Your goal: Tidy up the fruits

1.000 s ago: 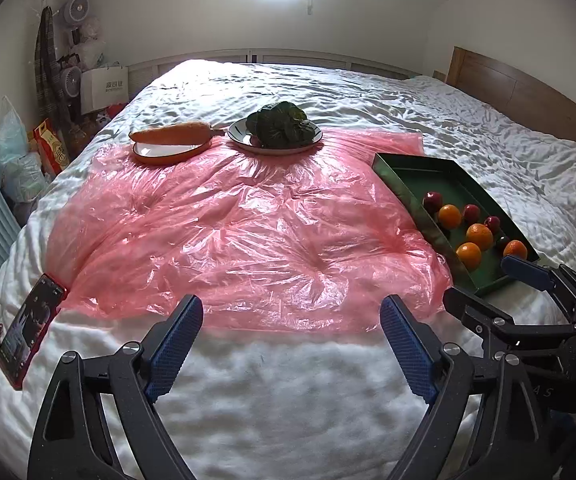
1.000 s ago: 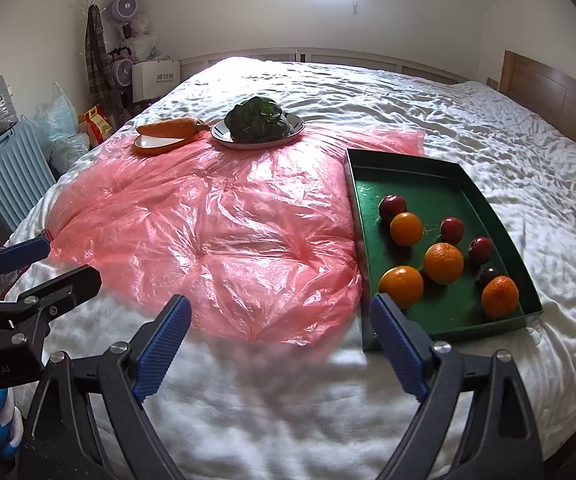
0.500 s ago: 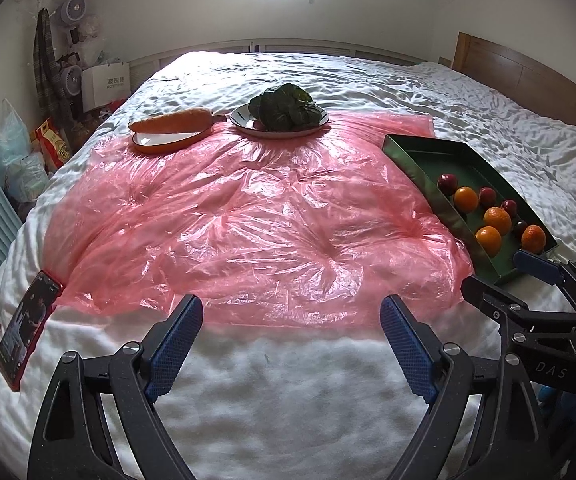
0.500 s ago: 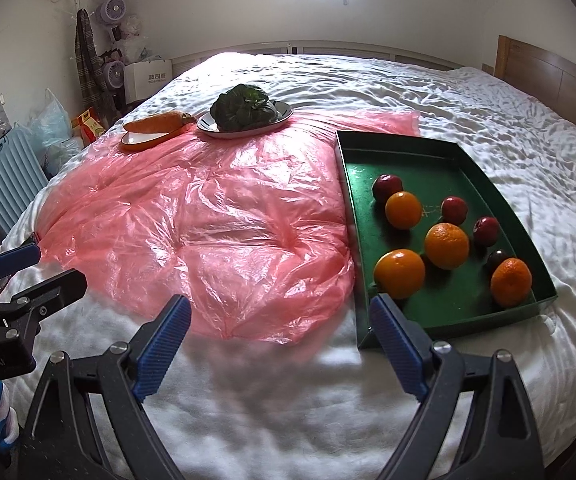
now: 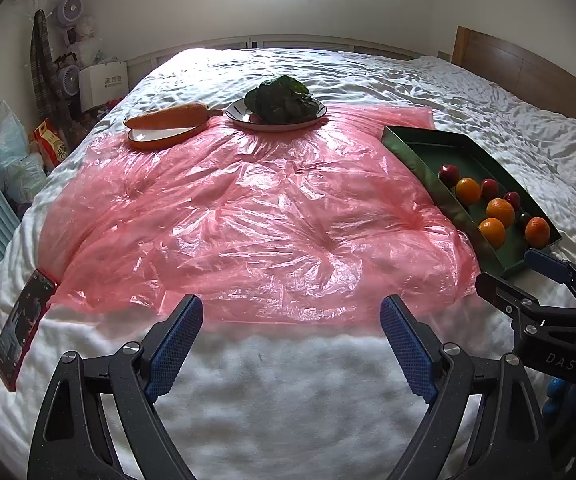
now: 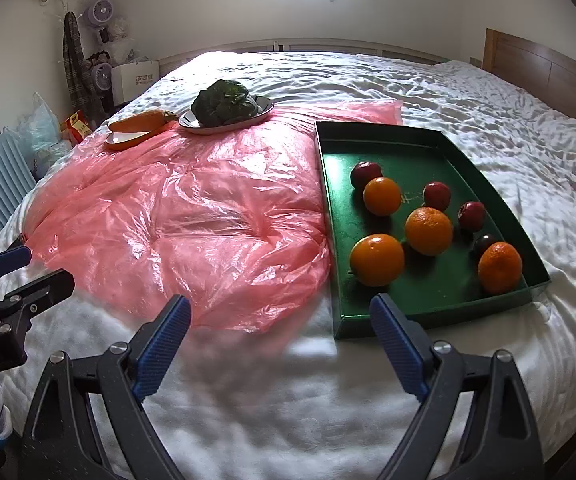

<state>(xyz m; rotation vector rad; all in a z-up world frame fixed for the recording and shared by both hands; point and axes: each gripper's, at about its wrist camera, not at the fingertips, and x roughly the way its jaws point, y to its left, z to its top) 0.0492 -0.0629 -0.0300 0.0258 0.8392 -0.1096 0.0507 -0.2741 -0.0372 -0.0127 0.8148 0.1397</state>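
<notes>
Both tools, left tool (image 5: 291, 330) and right tool (image 6: 280, 328), remain wide open and empty, now nearer the green tray (image 6: 439, 312)

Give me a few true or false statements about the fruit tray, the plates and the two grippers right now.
1. The green tray holds four oranges. True.
2. The right gripper is shut on an orange. False: its jaws stand open and empty, short of the tray.
3. The carrot lies on the orange-rimmed plate. True.
4. The leafy greens sit in the tray. False: they sit on a separate plate, on the pink plastic sheet.
5. The left gripper is open. True.
</notes>
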